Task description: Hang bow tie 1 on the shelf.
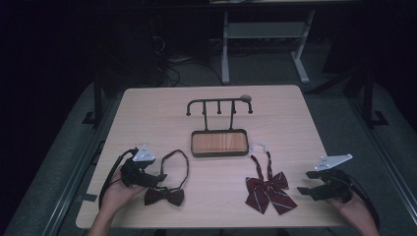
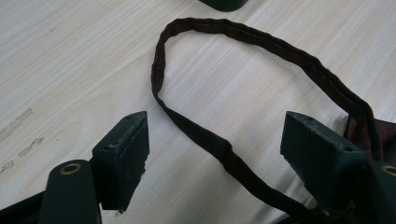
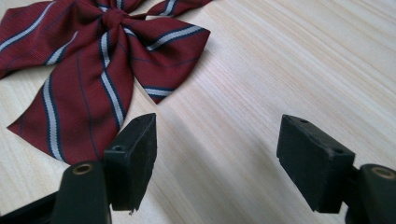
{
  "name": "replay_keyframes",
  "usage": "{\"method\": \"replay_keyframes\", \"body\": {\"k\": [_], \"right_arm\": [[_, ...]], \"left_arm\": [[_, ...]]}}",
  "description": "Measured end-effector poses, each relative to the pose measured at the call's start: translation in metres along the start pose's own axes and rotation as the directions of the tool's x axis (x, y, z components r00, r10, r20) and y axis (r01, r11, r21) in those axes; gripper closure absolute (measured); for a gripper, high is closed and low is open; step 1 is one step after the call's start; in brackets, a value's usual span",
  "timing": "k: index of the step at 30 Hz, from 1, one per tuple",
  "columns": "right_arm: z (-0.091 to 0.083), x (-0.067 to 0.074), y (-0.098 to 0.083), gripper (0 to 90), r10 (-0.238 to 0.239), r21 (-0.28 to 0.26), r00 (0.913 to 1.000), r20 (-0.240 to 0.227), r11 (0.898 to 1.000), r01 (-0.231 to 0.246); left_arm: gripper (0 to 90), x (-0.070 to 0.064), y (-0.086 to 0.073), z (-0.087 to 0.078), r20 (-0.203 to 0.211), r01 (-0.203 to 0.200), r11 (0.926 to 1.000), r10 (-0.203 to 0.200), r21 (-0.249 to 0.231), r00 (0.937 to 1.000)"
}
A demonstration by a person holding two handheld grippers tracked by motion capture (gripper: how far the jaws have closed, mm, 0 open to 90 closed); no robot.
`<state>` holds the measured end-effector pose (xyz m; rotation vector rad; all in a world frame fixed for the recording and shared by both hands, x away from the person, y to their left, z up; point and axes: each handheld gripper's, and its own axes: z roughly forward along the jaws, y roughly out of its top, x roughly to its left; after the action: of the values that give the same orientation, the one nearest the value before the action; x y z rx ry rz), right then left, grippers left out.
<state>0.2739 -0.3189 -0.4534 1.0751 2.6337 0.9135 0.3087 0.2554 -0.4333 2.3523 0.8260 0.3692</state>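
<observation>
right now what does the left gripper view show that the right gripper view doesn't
Left gripper view: the open left gripper straddles the dark maroon fabric neck strap looped on the table, untouched, with the dark tray's corner at top. Right gripper view: the open right gripper over bare wood, beside the striped burgundy ribbon bow tie. Shared: the light wooden table and two black jaws standing wide.

Two black jaws of the left gripper (image 2: 215,154) stand wide apart above a pale wooden table (image 2: 70,60). A dark maroon strap loop (image 2: 210,140) lies between them, untouched.
</observation>
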Motion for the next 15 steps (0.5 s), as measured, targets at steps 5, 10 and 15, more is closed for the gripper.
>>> {"method": "replay_keyframes", "body": {"k": [5, 10, 15], "right_arm": [[-0.001, 0.002, 0.002, 28.3, -0.003, -0.005, 1.0000, -0.007, 1.000, 0.002], [-0.002, 0.006, 0.007, 28.2, -0.009, -0.003, 0.9999, -0.009, 1.000, 0.009], [-0.005, 0.011, 0.016, 26.6, -0.016, -0.011, 0.9996, -0.022, 1.000, 0.015]], "left_arm": [[24.2, -0.001, 0.000, -0.002, -0.002, 0.001, 1.0000, -0.001, -0.008, 1.0000], [24.2, -0.002, 0.000, 0.000, 0.001, -0.013, 0.9999, 0.013, -0.002, 0.9999], [24.2, -0.003, 0.001, -0.002, -0.005, -0.017, 0.9998, 0.017, -0.013, 0.9998]]}}
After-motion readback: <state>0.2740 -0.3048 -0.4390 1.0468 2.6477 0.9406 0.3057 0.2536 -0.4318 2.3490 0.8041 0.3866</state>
